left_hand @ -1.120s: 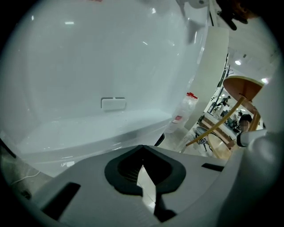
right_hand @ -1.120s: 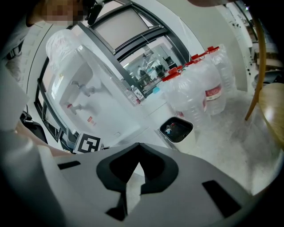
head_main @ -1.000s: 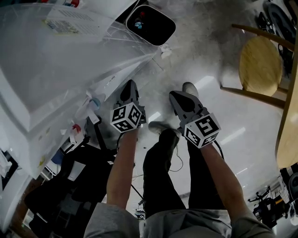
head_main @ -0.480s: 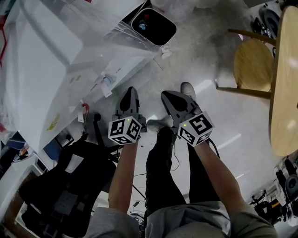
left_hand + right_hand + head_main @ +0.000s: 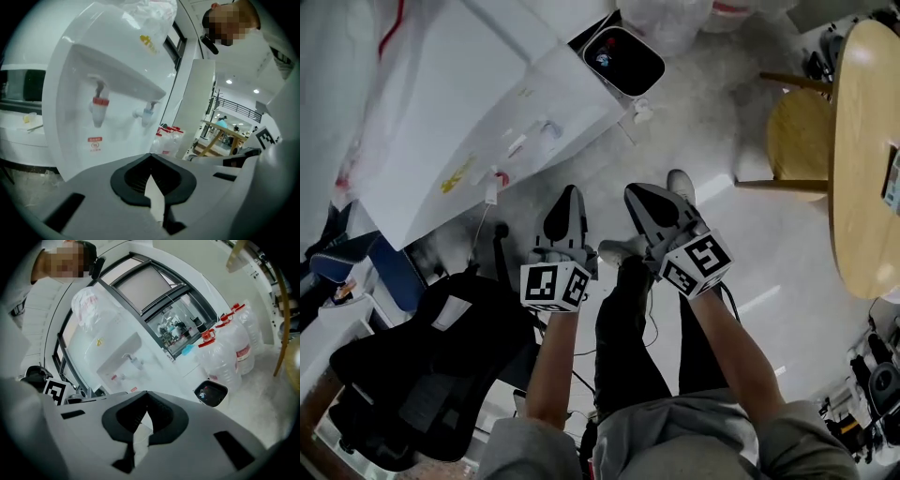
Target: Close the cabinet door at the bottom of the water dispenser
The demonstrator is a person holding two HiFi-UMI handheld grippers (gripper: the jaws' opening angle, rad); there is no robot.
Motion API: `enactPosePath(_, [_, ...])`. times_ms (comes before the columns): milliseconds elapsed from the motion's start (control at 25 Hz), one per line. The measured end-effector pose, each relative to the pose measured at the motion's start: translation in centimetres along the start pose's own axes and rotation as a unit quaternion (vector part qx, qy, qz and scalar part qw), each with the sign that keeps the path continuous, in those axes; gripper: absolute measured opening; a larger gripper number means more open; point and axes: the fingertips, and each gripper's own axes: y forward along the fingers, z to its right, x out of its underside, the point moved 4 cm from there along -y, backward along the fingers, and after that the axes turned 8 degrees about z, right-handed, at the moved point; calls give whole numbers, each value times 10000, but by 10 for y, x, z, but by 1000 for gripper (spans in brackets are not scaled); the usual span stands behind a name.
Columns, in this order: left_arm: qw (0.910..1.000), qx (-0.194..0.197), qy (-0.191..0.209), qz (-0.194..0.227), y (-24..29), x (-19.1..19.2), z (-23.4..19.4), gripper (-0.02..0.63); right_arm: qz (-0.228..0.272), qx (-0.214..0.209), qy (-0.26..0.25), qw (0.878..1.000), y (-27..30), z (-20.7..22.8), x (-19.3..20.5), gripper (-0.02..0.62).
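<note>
Dispenser (image 5: 75, 140) upright, taps (image 5: 98, 110) facing left gripper (image 5: 150, 155)

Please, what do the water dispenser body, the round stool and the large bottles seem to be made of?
The water dispenser looks like glossy white plastic: smooth moulded curves with soft reflections. The stool seems to be wood with a light, matt finish: pale yellow seat, brown legs. The bottles are probably clear plastic: one sees through them; their caps are red.

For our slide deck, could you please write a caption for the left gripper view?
Left hand-held gripper, jaws shut on nothing, points at the water dispenser with its red tap and blue tap.
</note>
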Motion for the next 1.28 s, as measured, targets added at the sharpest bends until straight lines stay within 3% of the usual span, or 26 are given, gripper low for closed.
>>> enactPosePath(320, [9970,314,620,352,-45,-80,27,6,246,-332,-43,9991,-10,-67,-46,9])
enactPosePath(720, [9892,569,1186,641,-94,-187,64,6,667,-736,-438,9941,-24,-156,-139,9])
enactPosePath(1120, [9872,333,1146,1056,-143,-293,116,6,710,-1144,-1060,9852,-46,-238,-231,9])
enactPosePath(1280, [9818,307,1352,1299,-154,-323,126,6,765,-1151,-1297,9819,-50,-264,-259,9])
